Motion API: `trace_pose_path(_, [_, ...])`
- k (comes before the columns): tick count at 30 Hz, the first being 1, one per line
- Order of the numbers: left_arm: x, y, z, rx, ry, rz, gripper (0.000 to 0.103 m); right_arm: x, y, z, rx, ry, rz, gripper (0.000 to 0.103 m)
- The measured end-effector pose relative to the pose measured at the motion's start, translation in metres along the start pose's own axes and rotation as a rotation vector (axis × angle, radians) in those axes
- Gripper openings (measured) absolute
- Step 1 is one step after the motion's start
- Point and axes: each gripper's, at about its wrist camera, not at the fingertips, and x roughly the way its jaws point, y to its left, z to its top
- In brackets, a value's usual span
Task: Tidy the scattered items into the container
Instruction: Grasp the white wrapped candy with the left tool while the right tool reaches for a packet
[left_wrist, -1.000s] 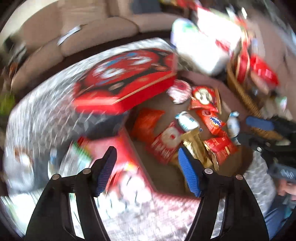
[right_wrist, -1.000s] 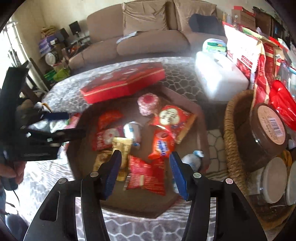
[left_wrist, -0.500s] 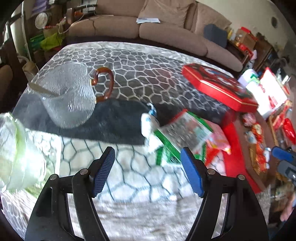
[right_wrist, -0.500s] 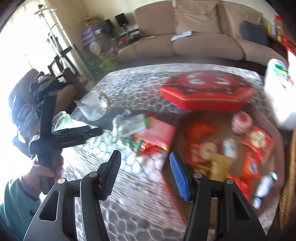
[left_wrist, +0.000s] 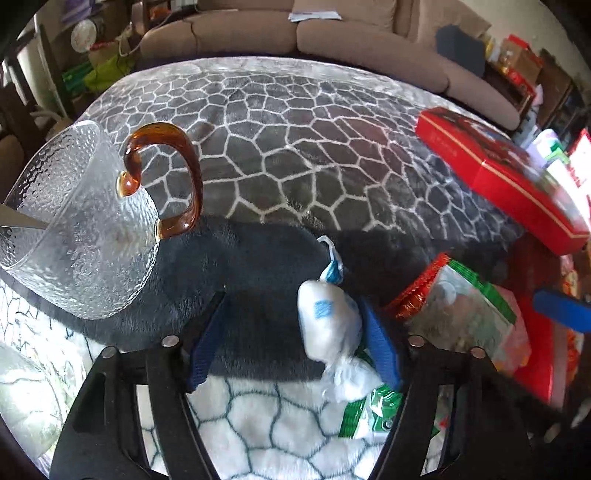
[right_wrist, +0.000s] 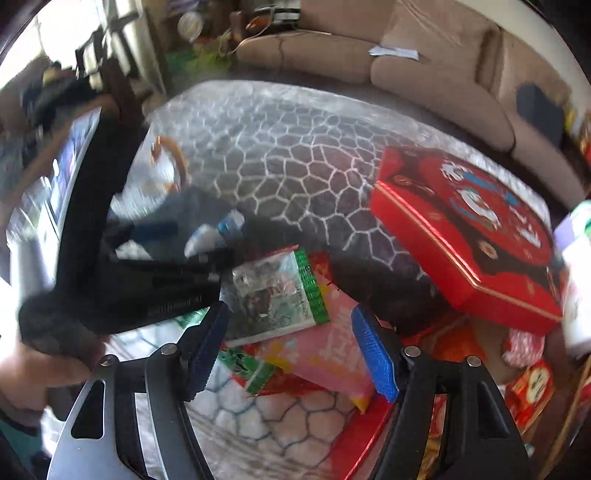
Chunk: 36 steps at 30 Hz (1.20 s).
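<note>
My left gripper (left_wrist: 293, 339) is open on the patterned cloth. A small white wrapped candy (left_wrist: 328, 325) lies between its fingers, against the right pad. A clear snack bag with a green and red edge (left_wrist: 458, 306) lies just to its right. My right gripper (right_wrist: 291, 347) is open above that clear bag (right_wrist: 273, 291) and a pink packet (right_wrist: 332, 350). The left gripper (right_wrist: 192, 236) shows in the right wrist view with the candy (right_wrist: 210, 236) at its fingertips. The red container (right_wrist: 373, 435) with snacks sits at the lower right.
A red hexagonal tin lid (right_wrist: 476, 229) lies on the cloth at the right, also seen in the left wrist view (left_wrist: 506, 181). A glass cup with an amber handle (left_wrist: 81, 221) stands at the left. A sofa (left_wrist: 314, 40) runs behind the table.
Both grippers swung left, away from the snack-filled container, to the loose packets on the cloth. The left gripper has moved forward so the white candy now sits between its fingers.
</note>
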Motion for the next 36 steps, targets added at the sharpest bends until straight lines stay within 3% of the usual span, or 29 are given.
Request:
trace_pose_path(1, [-0.001,-0.001,-0.001,0.007,-0.012,0.005,0.038,0.006,-0.001,-0.001,0.017,0.013,0.021,0.079])
trace_pose_path(2, [-0.002,0.0,-0.002,0.002,-0.019,0.0,0.027,0.012,-0.004,-0.002,0.041,0.029,0.043,0.079])
trace_pose_path(5, [-0.007,0.013,-0.003,-0.048,-0.01,-0.059,0.028,0.025,-0.007,-0.001,0.064,0.036,0.059,0.079])
trace_pose_path(7, [-0.015,0.022,-0.007,-0.063,-0.021,-0.073,0.028,0.027,-0.009,0.0,0.085,0.013,0.128,0.039])
trace_pose_path(8, [-0.019,0.026,-0.008,-0.076,-0.023,-0.088,0.028,0.028,-0.012,0.0,0.118,0.014,0.167,0.014])
trace_pose_path(12, [-0.035,0.044,-0.012,-0.126,-0.025,-0.145,0.028,0.03,-0.014,-0.005,0.186,0.024,0.243,0.009])
trace_pose_path(15, [-0.053,0.048,-0.019,-0.131,-0.029,-0.177,0.028,0.014,-0.018,-0.012,0.253,-0.018,0.305,0.006])
trace_pose_path(18, [-0.071,0.049,-0.026,-0.144,-0.038,-0.208,0.028,-0.008,-0.024,-0.017,0.327,-0.048,0.385,0.006])
trace_pose_path(22, [-0.101,0.04,-0.034,-0.129,-0.046,-0.241,0.028,-0.048,-0.026,-0.027,0.297,-0.093,0.35,0.006])
trace_pose_path(26, [-0.123,0.028,-0.039,-0.113,-0.06,-0.232,0.028,-0.064,-0.038,-0.04,0.314,-0.056,0.335,0.012])
trace_pose_path(29, [-0.133,0.027,-0.05,-0.116,-0.061,-0.241,0.028,-0.063,-0.041,-0.049,0.347,-0.056,0.32,0.051])
trace_pose_path(33, [-0.135,0.027,-0.064,-0.107,-0.042,-0.253,0.028,-0.055,-0.042,-0.048,0.299,-0.055,0.188,0.053])
trace_pose_path(35, [-0.135,0.026,-0.069,-0.103,-0.041,-0.262,0.028,-0.047,-0.031,-0.039,0.153,-0.025,0.103,0.053])
trace_pose_path(36, [-0.134,0.026,-0.071,-0.098,-0.038,-0.27,0.028,-0.042,-0.023,-0.034,0.07,-0.006,0.057,0.058])
